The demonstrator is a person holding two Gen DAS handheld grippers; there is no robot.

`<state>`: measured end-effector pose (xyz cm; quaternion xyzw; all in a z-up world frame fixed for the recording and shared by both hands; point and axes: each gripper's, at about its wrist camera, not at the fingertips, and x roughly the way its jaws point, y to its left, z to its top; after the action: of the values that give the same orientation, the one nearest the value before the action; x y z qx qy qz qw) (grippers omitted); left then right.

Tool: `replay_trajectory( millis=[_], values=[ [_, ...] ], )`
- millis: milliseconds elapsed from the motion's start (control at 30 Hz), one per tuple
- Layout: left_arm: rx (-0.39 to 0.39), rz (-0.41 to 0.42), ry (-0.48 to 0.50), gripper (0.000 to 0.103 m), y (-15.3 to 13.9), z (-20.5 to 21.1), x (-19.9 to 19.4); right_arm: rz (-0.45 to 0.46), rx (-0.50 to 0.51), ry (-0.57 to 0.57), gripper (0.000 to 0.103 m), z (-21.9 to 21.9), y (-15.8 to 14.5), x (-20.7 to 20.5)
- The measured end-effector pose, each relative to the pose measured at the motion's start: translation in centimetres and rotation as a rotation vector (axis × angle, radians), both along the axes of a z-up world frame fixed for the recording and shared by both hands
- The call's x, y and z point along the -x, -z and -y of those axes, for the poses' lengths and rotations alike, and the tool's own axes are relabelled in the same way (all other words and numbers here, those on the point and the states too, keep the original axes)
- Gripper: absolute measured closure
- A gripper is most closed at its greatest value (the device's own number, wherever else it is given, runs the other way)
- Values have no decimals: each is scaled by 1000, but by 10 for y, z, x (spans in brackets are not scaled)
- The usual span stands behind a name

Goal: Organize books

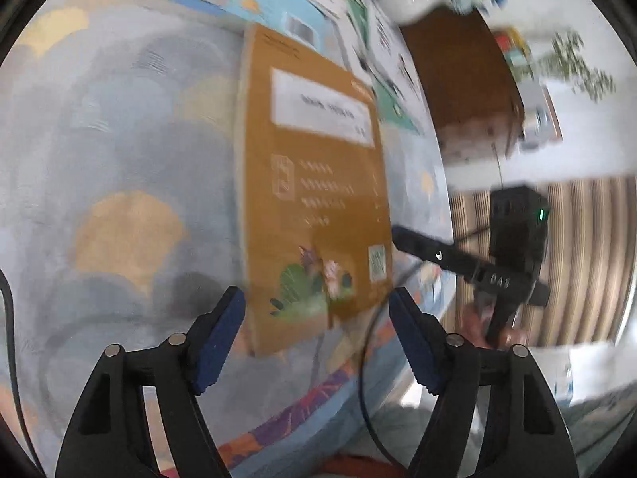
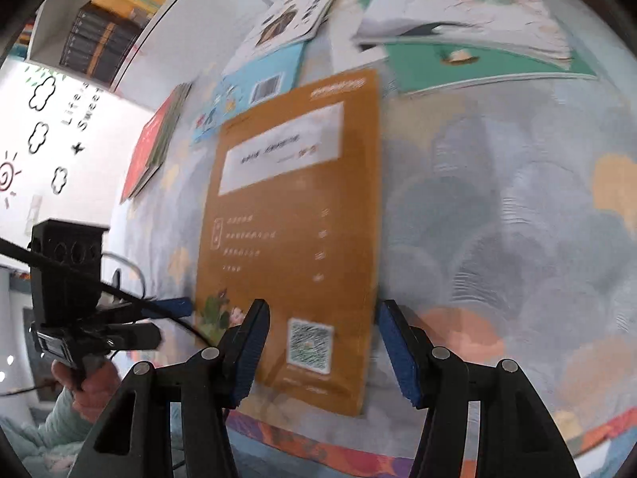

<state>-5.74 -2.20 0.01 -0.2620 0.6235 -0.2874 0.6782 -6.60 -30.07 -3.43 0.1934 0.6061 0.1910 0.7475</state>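
A mustard-orange book (image 1: pixel 314 183) lies flat, back cover up, on a pastel cloud-patterned cover (image 1: pixel 119 139). My left gripper (image 1: pixel 316 302) is open, and the book's near corner shows between its blue pads without touching them. In the right wrist view the same book (image 2: pixel 294 219) fills the middle. My right gripper (image 2: pixel 323 312) is open over its near edge, pads apart from it. The other hand's tool reaches in at the book's left side with a blue fingertip (image 2: pixel 177 306). In the left wrist view a dark finger (image 1: pixel 414 243) of the right tool sits at the book's right edge.
More books lie beyond: a blue one (image 2: pixel 254 87), a green one (image 2: pixel 477 65), a white one (image 2: pixel 458 4), a red one (image 2: pixel 149 151). A shelf of books (image 2: pixel 99 40) stands far left. A wooden cabinet (image 1: pixel 458 79) and a striped floor (image 1: pixel 577 259) border the cover. A cable (image 1: pixel 364 358) hangs near.
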Motion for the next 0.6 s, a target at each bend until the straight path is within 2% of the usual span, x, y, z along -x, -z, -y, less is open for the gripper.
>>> replay_trajectory(
  millis=[33,133,200,300,400,533,600],
  values=[
    [-12,12,-22,41,-2,-4,0,5,1,25,47,4,-1,-3],
    [-52,32,-40,44,0,-6,-2,23,-6,93,46,7,2,-11],
    [-69,32,-23,45,7,2,-7,38,-12,96,46,0,0,-17],
    [-101,56,-11,44,4,7,-12,60,2,90,40,-11,-4,-21],
    [-89,71,-19,44,7,-3,-9,68,7,87,40,-13,-5,-20],
    [-50,54,-60,44,9,-17,-7,28,-120,130,39,1,-4,-18],
    [-24,47,-72,44,10,-25,-8,21,-230,154,39,9,-6,-14]
  ],
)
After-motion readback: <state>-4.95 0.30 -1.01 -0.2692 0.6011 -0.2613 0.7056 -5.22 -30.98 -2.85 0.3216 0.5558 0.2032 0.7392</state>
